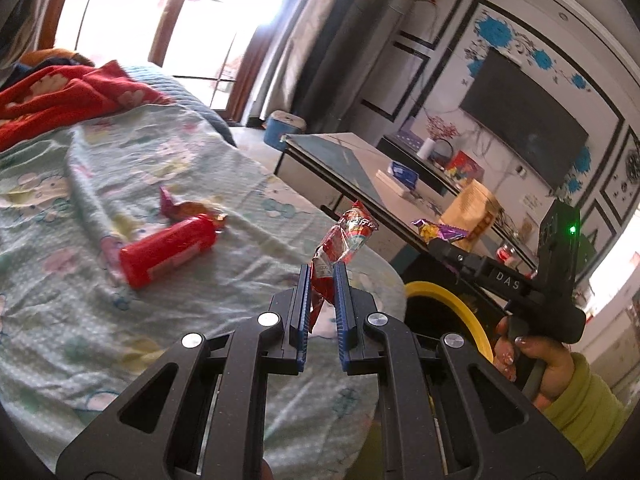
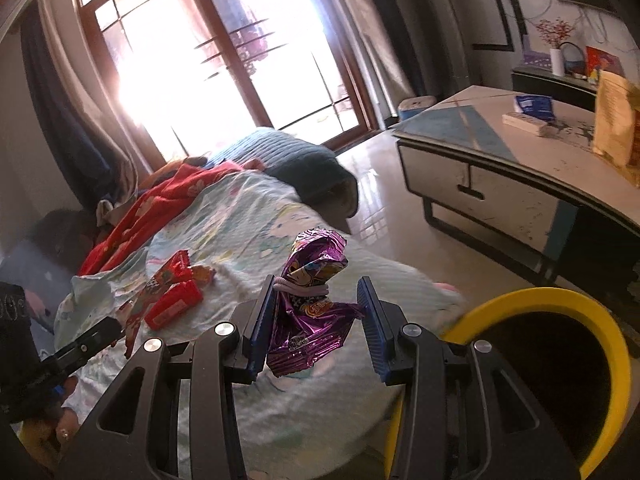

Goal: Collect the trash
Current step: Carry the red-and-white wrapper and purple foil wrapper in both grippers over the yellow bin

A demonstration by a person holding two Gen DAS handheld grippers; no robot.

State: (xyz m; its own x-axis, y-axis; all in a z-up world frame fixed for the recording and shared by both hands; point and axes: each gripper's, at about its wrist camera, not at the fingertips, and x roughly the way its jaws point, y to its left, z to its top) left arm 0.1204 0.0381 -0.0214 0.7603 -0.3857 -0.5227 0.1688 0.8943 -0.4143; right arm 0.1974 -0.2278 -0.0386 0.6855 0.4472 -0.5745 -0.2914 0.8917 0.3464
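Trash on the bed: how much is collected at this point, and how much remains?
Nothing visibly binned: the yellow-rimmed black bin's inside is too dark to read. In hand: the left claw pinches a red crinkled plastic wrapper; a purple foil wrapper sits between the right claw's spread fingers, against one pad. Left: a red cylindrical packet and the torn red wrapper behind it on the pale floral bedsheet.

Shiny wrappers, soft cloth

The purple wrapper (image 2: 308, 312) is crinkly, shiny foil; the red wrapper (image 1: 340, 248) is glossy plastic. The bed sheet (image 1: 80, 208) is soft, wrinkled cloth. Each gripper (image 1: 323, 280) (image 2: 318, 308) is dull black plastic with ridged blue pads (image 1: 343, 304) and shiny metal bolts (image 1: 269, 319).
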